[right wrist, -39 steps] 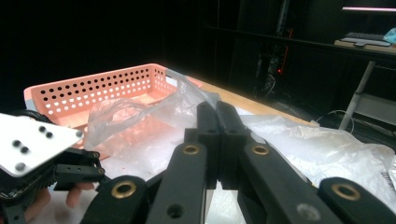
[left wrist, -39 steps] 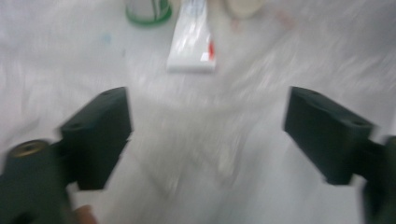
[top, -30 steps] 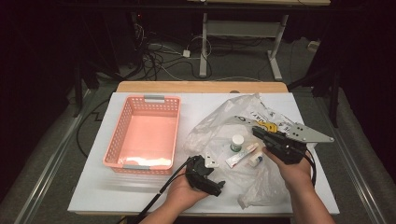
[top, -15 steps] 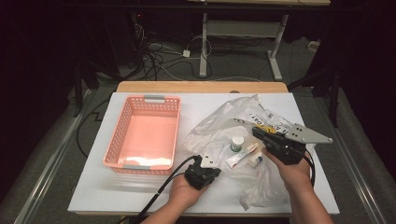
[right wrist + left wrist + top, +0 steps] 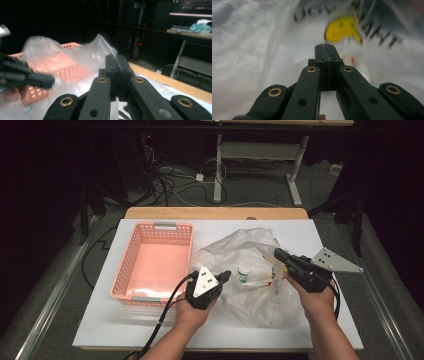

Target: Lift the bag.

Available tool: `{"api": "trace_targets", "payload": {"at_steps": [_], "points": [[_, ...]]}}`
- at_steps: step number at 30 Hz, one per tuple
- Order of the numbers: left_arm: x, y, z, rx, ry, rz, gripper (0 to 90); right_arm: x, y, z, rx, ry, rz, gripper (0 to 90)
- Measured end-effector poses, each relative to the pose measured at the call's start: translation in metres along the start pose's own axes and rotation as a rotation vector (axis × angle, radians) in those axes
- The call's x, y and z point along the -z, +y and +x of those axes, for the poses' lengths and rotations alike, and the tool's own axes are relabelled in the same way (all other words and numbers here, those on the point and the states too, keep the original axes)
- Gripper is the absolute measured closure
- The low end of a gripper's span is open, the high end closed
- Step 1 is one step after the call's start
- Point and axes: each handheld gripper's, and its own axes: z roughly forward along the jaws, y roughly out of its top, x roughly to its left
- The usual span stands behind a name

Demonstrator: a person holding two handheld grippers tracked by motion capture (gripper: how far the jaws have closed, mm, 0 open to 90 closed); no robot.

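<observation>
Left hand-held gripper [image 5: 223, 276] raised, jaws together; right hand-held gripper [image 5: 278, 254] likewise.

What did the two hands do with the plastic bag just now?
The left gripper closed its jaws on an edge of the plastic bag and lifted it, so the bag stands taller. The right gripper kept its pinch on the other side. The pink basket stayed put.

My left gripper [image 5: 223, 276] is black, with a grey three-cornered plate carrying small dark dots. My right gripper [image 5: 278, 254] is black, with brass-coloured rivets. The plastic bag [image 5: 235, 254] is translucent white, printed with black lettering and a yellow smiley face [image 5: 342, 29]. The basket [image 5: 125, 270] is salmon pink with grey handles. The bottle [image 5: 244, 274] is white with a green label. The table [image 5: 110, 320] is white with a light wood edge.
</observation>
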Motion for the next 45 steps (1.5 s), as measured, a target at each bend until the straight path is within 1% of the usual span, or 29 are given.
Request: {"api": "trace_targets", "payload": {"at_steps": [1, 2, 4, 6, 9, 10, 12, 15, 16, 18, 20, 22, 24, 26, 28, 30, 31, 32, 34, 35, 36, 37, 38, 39, 40, 41, 42, 43, 45], "points": [[0.000, 0.007, 0.002, 0.003, 0.003, -0.025, 88.8, -0.001, 0.002, 0.000, 0.003, -0.006, -0.012, 90.0], [0.001, 0.021, 0.006, 0.002, 0.009, -0.063, 88.8, -0.002, 0.004, 0.000, 0.007, -0.010, -0.017, 90.0], [0.000, 0.040, 0.010, -0.013, 0.021, -0.102, 88.8, -0.005, 0.009, -0.002, 0.000, -0.026, -0.026, 90.0], [-0.003, 0.062, 0.015, -0.037, 0.030, -0.136, 88.8, -0.008, 0.016, -0.007, -0.007, -0.042, -0.044, 90.0], [-0.008, 0.096, 0.022, -0.072, 0.037, -0.181, 88.8, -0.010, 0.029, -0.014, -0.003, -0.072, -0.076, 90.0], [-0.010, 0.104, 0.024, -0.078, 0.037, -0.194, 88.8, -0.010, 0.033, -0.017, -0.005, -0.082, -0.084, 90.0], [-0.013, 0.124, 0.029, -0.082, 0.035, -0.225, 88.8, -0.009, 0.040, -0.021, -0.003, -0.099, -0.099, 90.0], [-0.018, 0.147, 0.034, -0.097, 0.042, -0.252, 88.8, -0.005, 0.054, -0.032, 0.002, -0.135, -0.128, 90.0], [-0.020, 0.154, 0.037, -0.096, 0.042, -0.260, 88.7, -0.003, 0.058, -0.035, -0.002, -0.146, -0.138, 90.0], [-0.022, 0.163, 0.041, -0.092, 0.047, -0.273, 88.8, 0.001, 0.066, -0.041, -0.005, -0.166, -0.153, 90.0], [-0.025, 0.168, 0.047, -0.075, 0.051, -0.281, 88.7, 0.006, 0.074, -0.047, -0.011, -0.187, -0.170, 90.0], [-0.030, 0.167, 0.050, -0.079, 0.059, -0.258, 88.7, 0.011, 0.080, -0.053, -0.008, -0.204, -0.177, 90.0], [-0.036, 0.160, 0.053, -0.066, 0.052, -0.230, 88.6, 0.012, 0.080, -0.056, -0.004, -0.212, -0.168, 90.0], [-0.040, 0.149, 0.054, -0.053, 0.046, -0.210, 88.6, 0.010, 0.074, -0.059, -0.006, -0.218, -0.144, 90.0], [-0.040, 0.139, 0.055, -0.040, 0.048, -0.201, 88.5, 0.008, 0.065, -0.059, -0.012, -0.214, -0.119, 90.0], [-0.038, 0.128, 0.057, -0.025, 0.039, -0.184, 88.4, 0.005, 0.055, -0.058, -0.014, -0.208, -0.098, 90.0], [-0.037, 0.123, 0.057, -0.031, 0.046, -0.175, 88.3, 0.005, 0.051, -0.057, -0.014, -0.204, -0.093, 90.0], [-0.035, 0.118, 0.056, -0.025, 0.044, -0.169, 88.2, 0.004, 0.047, -0.056, -0.021, -0.201, -0.086, 90.0], [-0.030, 0.108, 0.055, -0.012, 0.028, -0.156, 86.9, 0.003, 0.040, -0.055, -0.022, -0.196, -0.072, 90.0], [-0.026, 0.103, 0.053, -0.020, 0.026, -0.147, 82.8, 0.003, 0.038, -0.055, -0.027, -0.194, -0.069, 90.0], [-0.022, 0.098, 0.051, -0.023, 0.024, -0.141, 81.3, 0.003, 0.036, -0.055, -0.029, -0.190, -0.064, 90.0], [-0.018, 0.094, 0.048, -0.022, 0.019, -0.135, 77.4, 0.003, 0.035, -0.054, -0.029, -0.188, -0.065, 90.0], [-0.014, 0.090, 0.046, -0.019, 0.012, -0.133, 73.6, 0.004, 0.034, -0.055, -0.026, -0.186, -0.064, 90.0], [-0.007, 0.082, 0.040, -0.023, -0.002, -0.125, 69.0, 0.004, 0.034, -0.055, -0.024, -0.185, -0.065, 90.0], [-0.001, 0.075, 0.037, -0.033, 0.004, -0.132, 65.5, 0.006, 0.033, -0.054, -0.023, -0.183, -0.062, 90.0], [0.004, 0.069, 0.033, -0.025, 0.004, -0.130, 63.6, 0.006, 0.033, -0.053, -0.020, -0.182, -0.065, 90.0], [0.008, 0.062, 0.030, -0.011, 0.004, -0.126, 59.7, 0.007, 0.033, -0.052, -0.019, -0.179, -0.062, 89.3], [0.012, 0.054, 0.027, 0.018, -0.008, -0.118, 56.5, 0.008, 0.033, -0.052, -0.022, -0.175, -0.063, 88.9], [0.016, 0.039, 0.023, 0.042, -0.003, -0.084, 49.5, 0.010, 0.033, -0.050, -0.016, -0.169, -0.065, 86.0]]}}
